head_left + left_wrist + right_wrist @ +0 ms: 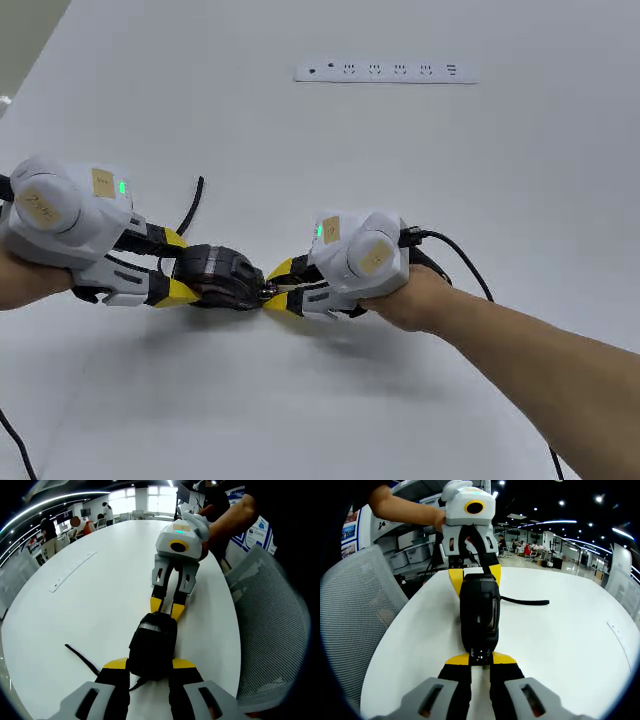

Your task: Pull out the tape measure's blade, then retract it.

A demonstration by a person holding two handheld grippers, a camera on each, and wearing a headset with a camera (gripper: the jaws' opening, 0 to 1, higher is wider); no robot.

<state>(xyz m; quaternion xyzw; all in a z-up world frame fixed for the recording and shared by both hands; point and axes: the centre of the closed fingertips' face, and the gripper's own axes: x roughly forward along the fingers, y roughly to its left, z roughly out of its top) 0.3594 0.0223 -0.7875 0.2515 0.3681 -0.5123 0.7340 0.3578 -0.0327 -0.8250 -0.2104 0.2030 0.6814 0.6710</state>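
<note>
White tabletop (pixel 400 150): left claw (pixel 178 265) grips tape measure (pixel 222 277), right claw (pixel 277 286) pinches its front.

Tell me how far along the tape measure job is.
Done: the left tongs clamp the tape measure. In hand: the right tongs pinch the blade tip at the case mouth. Left: no blade is drawn out, so the pull and retraction apparently remain.
</note>
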